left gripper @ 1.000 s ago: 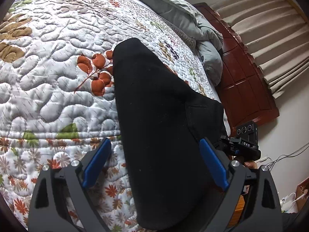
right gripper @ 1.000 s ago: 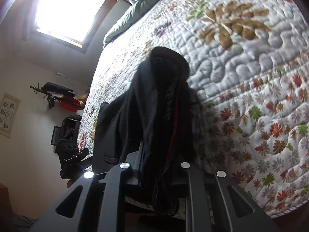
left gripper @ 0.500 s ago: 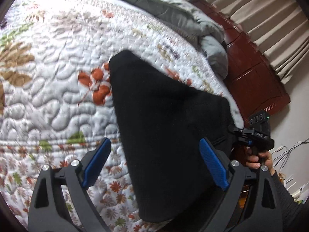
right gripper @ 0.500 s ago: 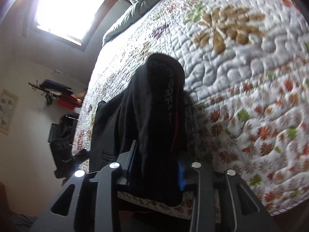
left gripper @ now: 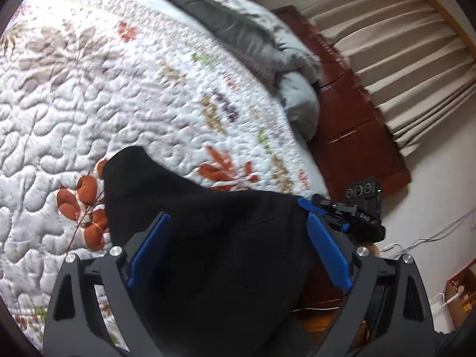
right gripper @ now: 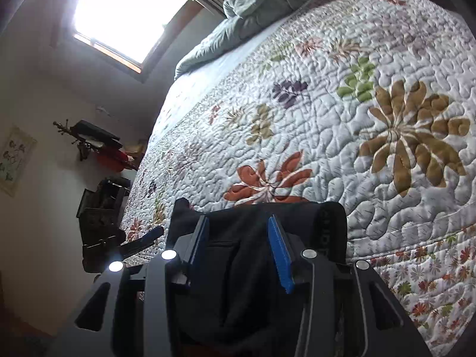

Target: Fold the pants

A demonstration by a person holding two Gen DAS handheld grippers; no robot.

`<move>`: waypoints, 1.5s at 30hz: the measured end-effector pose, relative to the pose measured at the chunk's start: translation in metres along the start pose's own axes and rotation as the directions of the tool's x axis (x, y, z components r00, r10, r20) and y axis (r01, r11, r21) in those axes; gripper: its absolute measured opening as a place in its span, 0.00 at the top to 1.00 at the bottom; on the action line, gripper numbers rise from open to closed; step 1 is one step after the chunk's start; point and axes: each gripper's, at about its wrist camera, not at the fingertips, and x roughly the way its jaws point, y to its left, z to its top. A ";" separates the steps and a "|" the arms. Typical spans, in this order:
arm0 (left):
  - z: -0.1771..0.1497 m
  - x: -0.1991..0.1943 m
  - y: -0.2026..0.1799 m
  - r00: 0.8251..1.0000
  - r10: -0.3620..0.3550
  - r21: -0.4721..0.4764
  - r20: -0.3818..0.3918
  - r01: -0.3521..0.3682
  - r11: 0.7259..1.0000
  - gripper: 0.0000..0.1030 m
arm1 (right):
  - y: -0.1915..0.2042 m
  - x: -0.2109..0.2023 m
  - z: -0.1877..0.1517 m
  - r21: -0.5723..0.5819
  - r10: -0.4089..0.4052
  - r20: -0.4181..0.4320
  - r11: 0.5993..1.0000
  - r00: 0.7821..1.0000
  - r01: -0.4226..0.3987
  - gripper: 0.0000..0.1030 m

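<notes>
1. Pants (left gripper: 214, 255) first, since they're nearest: black, lying over the near edge of the bed on a white quilt (left gripper: 119, 95) stitched with orange, green, brown and purple leaves and flowers. One narrow end reaches up onto the quilt beside an orange leaf sprig (left gripper: 86, 211).
2. Farther back, a rumpled grey duvet (left gripper: 267, 47) is piled at the far end of the bed, with a reddish wood headboard (left gripper: 351, 136) behind it and beige curtains (left gripper: 401, 59) past that. The right wrist view adds a bright window (right gripper: 131, 15), a framed picture (right gripper: 16, 160) on a pale wall and some dark stuff on a wall rack (right gripper: 89, 139).
3. Left gripper (left gripper: 238, 253): blue pads spread wide either side of the black cloth. I can't see either pad pressing it, so it looks like straddling, not pinching.
4. Right gripper (right gripper: 238, 255): jaws partly apart and closing, with a bunch of the pants' fabric between the blue pads. There's a visible gap at the pads, so no firm pinch from what I can see.
5. Hard to make out: the lower part of the pants is cut off at the frame bottom in both views, lettering on the band by the right gripper is unreadable, and the left view is motion-blurred.
</notes>
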 end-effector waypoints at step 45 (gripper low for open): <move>-0.039 -0.020 0.066 0.978 -0.022 -0.159 -0.210 -0.012 0.987 0.07 | -0.051 -0.005 -0.058 0.149 0.090 -0.203 0.987 0.975 -0.060 0.13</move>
